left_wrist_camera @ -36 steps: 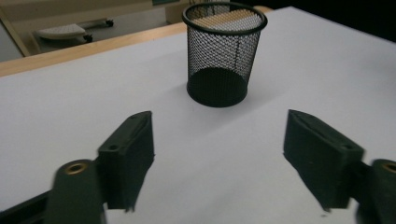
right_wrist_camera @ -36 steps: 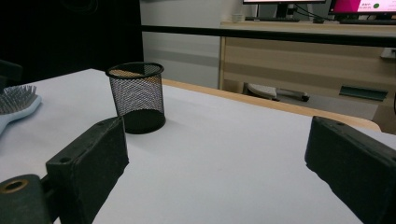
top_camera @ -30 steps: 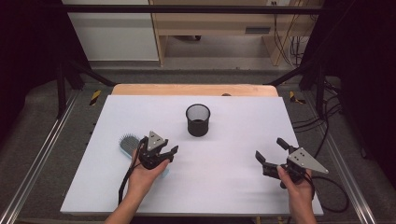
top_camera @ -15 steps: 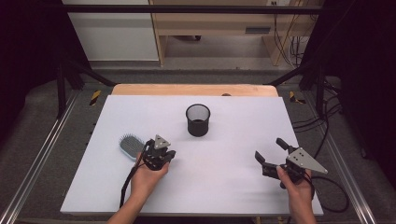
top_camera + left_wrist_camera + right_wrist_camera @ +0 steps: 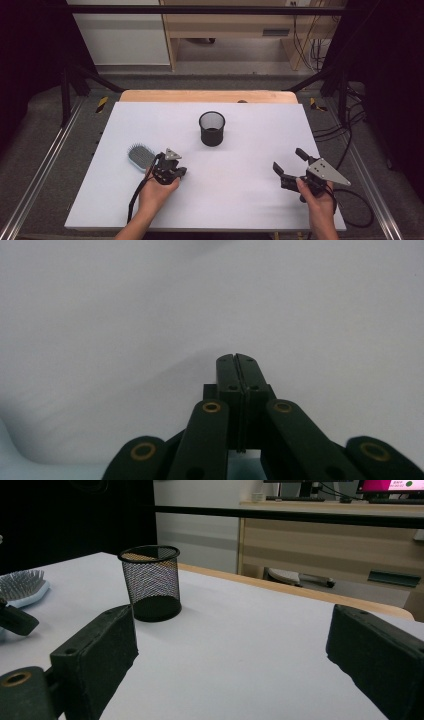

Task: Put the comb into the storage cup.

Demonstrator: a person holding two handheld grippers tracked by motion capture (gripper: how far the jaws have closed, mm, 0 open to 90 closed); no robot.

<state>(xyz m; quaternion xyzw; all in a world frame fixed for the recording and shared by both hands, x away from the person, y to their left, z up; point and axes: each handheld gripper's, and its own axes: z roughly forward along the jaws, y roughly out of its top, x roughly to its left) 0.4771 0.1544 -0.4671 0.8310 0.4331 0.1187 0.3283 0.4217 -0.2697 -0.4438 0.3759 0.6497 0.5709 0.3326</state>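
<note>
Hairbrush (image 5: 140,155): one, lying flat on the white table (image 5: 240,200), front-left area, its head toward the far left
Long axis: runs from that head toward the left gripper (image 5: 170,170); handle hidden under it
Left gripper: jaws pressed closed on nothing visible, just beside the brush, the nearer one
Mesh cup (image 5: 212,128): one, upright, mid-table, well apart from the brush
Right gripper (image 5: 291,167): jaws spread wide, empty, front-right, far from the brush
Grippers: two
</note>
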